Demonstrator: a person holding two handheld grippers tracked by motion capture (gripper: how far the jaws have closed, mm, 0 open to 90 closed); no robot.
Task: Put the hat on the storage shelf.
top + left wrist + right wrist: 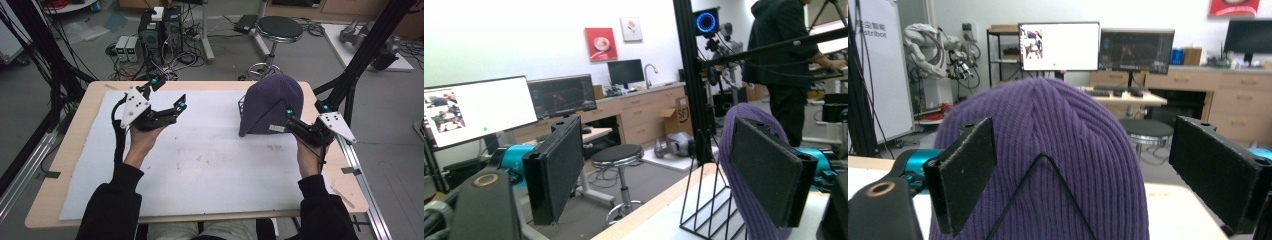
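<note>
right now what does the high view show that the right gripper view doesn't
High view alone: the whole table with its white mat, the left gripper open over the mat, apart from the hat, both forearms, and the computer towers on the floor beyond.

Right gripper view alone: a lit monitor, a dark monitor and the wooden drawers behind.

Both: the purple knit hat draped over a black wire stand, the right gripper open beside it, and the round stool.

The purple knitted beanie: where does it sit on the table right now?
In the high view the purple knitted beanie sits over a black wire stand at the table's far right, just ahead of the open right gripper.
</note>
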